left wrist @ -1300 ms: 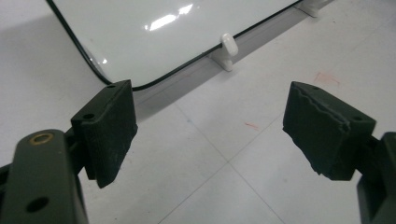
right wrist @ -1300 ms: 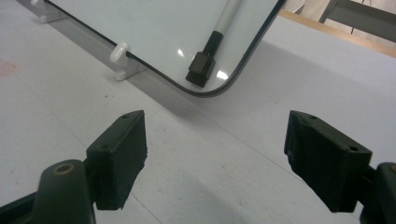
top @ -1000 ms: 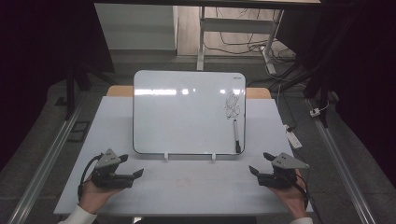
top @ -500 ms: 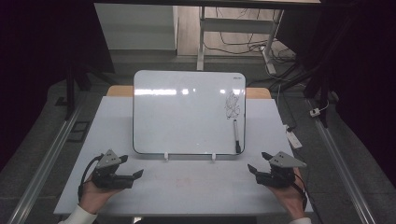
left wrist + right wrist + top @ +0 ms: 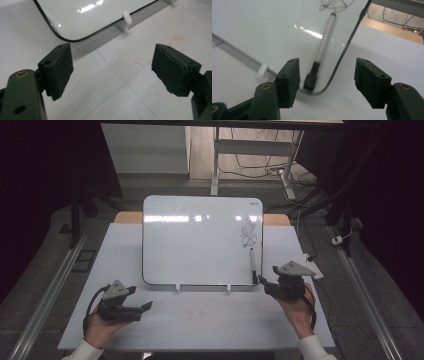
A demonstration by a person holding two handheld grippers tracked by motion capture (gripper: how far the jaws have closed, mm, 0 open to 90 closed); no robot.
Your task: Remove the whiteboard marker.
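A whiteboard [image 5: 200, 240] leans back on the white table, with a black scribble [image 5: 248, 231] near its upper right. A marker [image 5: 252, 265] with a dark lower end rests against the board's lower right. My right gripper [image 5: 262, 281] hovers just off that corner. In the right gripper view its jaws [image 5: 328, 80] stand apart and have just been closing, with the marker [image 5: 323, 50] ahead of the gap and untouched. At the lower left, my left gripper [image 5: 145, 306] lies open on the table, facing the board's rounded corner [image 5: 65, 37], with nothing between its pads [image 5: 60, 70].
Two white clips [image 5: 178, 287] [image 5: 228, 288] prop the board's lower edge. A small white item [image 5: 314, 270] lies right of the right gripper. Bare tabletop [image 5: 200, 320] stretches between the hands. Metal rails run along both sides, and cables lie on the floor behind.
The right gripper has moved up and left toward the board's lower right corner and the marker. The left gripper has stayed put.
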